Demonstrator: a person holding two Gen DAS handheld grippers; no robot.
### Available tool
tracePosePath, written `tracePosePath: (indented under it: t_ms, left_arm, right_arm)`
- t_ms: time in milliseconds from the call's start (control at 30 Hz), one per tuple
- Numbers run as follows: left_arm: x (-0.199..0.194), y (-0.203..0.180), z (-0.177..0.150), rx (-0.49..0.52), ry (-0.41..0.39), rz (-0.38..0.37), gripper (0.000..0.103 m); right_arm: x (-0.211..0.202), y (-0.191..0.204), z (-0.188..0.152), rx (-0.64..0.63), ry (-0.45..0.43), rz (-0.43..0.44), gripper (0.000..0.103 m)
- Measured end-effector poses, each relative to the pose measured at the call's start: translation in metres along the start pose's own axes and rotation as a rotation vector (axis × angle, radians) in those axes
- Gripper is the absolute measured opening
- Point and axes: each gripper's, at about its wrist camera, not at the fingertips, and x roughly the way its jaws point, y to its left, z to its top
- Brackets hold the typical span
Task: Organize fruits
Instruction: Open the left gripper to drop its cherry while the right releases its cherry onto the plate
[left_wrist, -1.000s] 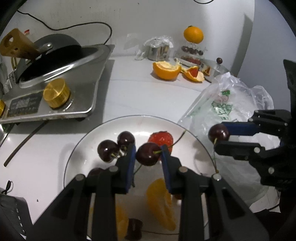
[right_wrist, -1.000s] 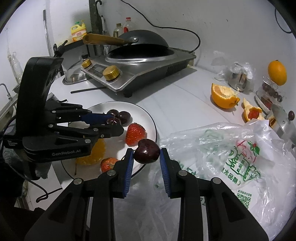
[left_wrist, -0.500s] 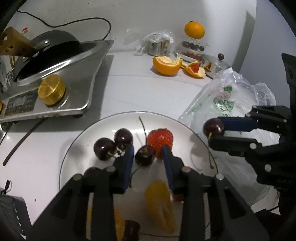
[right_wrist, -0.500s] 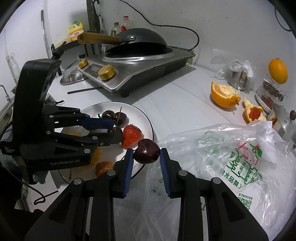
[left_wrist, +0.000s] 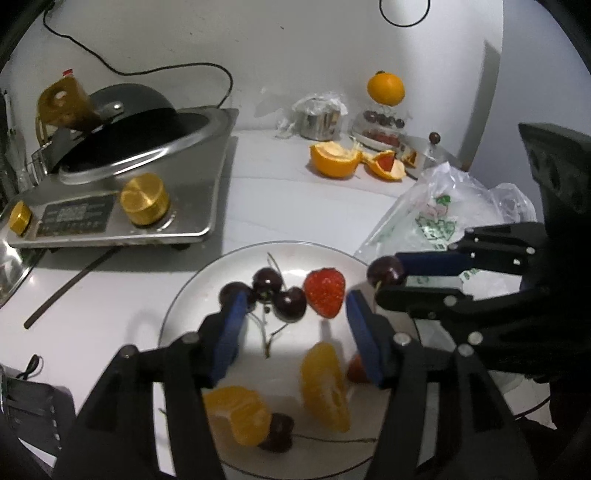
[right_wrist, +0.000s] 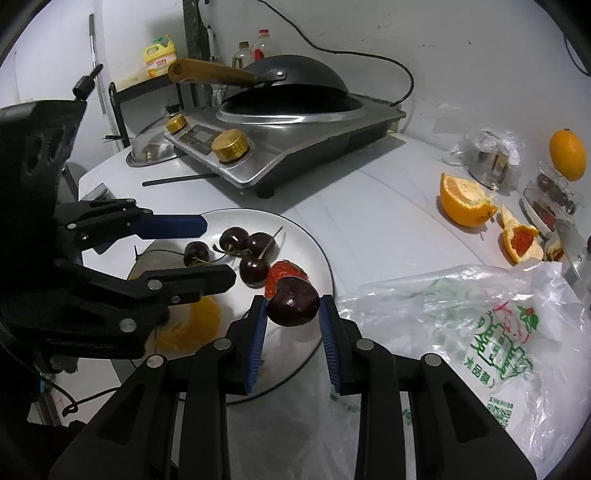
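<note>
Left tongs (left_wrist: 293, 308) now off cherry (left_wrist: 290, 304)

It was a home kitchen. A dark wok (right_wrist: 291, 88) with a wooden handle sat on a steel induction cooker (right_wrist: 280, 144) with brass knobs, its cord running up the white wall. Behind it stood a yellow detergent bottle (right_wrist: 159, 55) and other bottles on a rack. The white counter (left_wrist: 295, 199) carried a plate (left_wrist: 184, 306) of cherries, strawberries and orange segments, orange peels (left_wrist: 334, 162) and a printed plastic bag (right_wrist: 480, 325).
</note>
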Motion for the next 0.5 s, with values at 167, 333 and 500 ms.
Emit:
tracePosePath:
  t_ms: [167,333,500]
  left_arm:
    - [-0.006,0.01,-0.007,-0.015,-0.003,0.01,0.059]
    - [-0.006,0.017,-0.012,-0.025,0.0,0.009,0.059]
    - [-0.006,0.019,-0.015,-0.031,-0.003,0.005,0.059]
  right_arm:
    - [0.009,0.006,0.002,0.011,0.006,0.014,0.031]
    - [0.018,0.011,0.001,0.016,0.021,0.016,0.031]
    - [0.026,0.012,-0.002,0.025,0.043,0.008,0.031]
